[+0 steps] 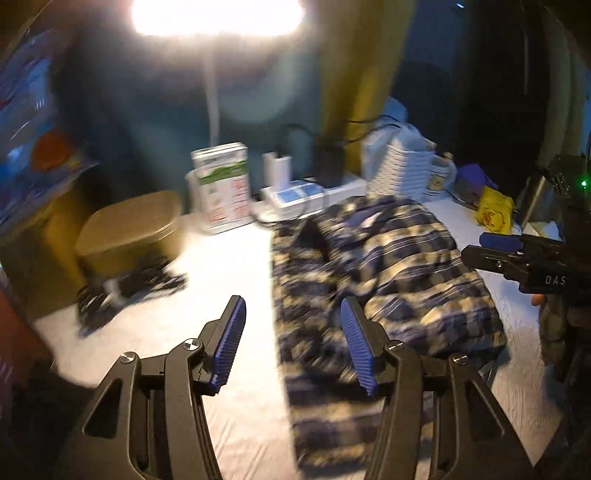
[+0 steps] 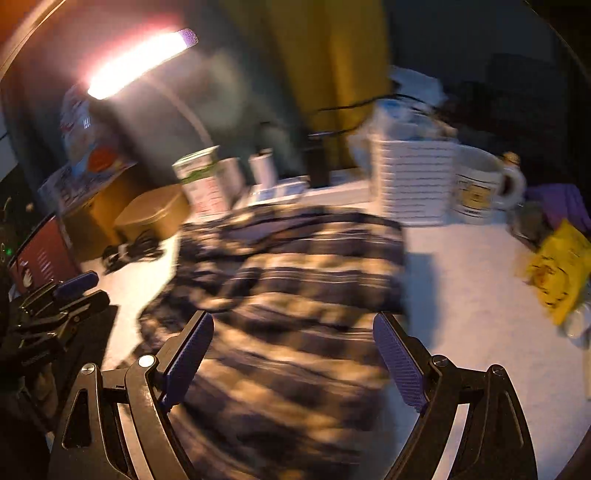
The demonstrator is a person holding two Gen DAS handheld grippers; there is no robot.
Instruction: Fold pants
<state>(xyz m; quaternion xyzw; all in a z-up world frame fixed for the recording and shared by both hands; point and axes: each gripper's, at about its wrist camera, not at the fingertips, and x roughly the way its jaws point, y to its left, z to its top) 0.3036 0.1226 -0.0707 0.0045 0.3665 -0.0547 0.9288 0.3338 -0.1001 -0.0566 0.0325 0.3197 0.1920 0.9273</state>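
The plaid pants (image 1: 376, 280), dark blue and cream, lie bunched in a long heap on the white table (image 1: 221, 280). My left gripper (image 1: 293, 306) is open and empty, above the heap's left edge. My right gripper (image 2: 293, 328) is open and empty, hovering over the near part of the pants (image 2: 288, 295). The right gripper also shows at the right edge of the left wrist view (image 1: 487, 247), and the left gripper at the left edge of the right wrist view (image 2: 79, 286). Both views are motion-blurred.
Along the back stand a brown tin (image 1: 129, 229), a green-white carton (image 1: 221, 184), a white striped basket (image 1: 400, 170), a mug (image 2: 480, 184) and a yellow packet (image 2: 557, 273). Black cables (image 1: 125, 291) lie at the left. A bright lamp (image 1: 218, 14) glares above.
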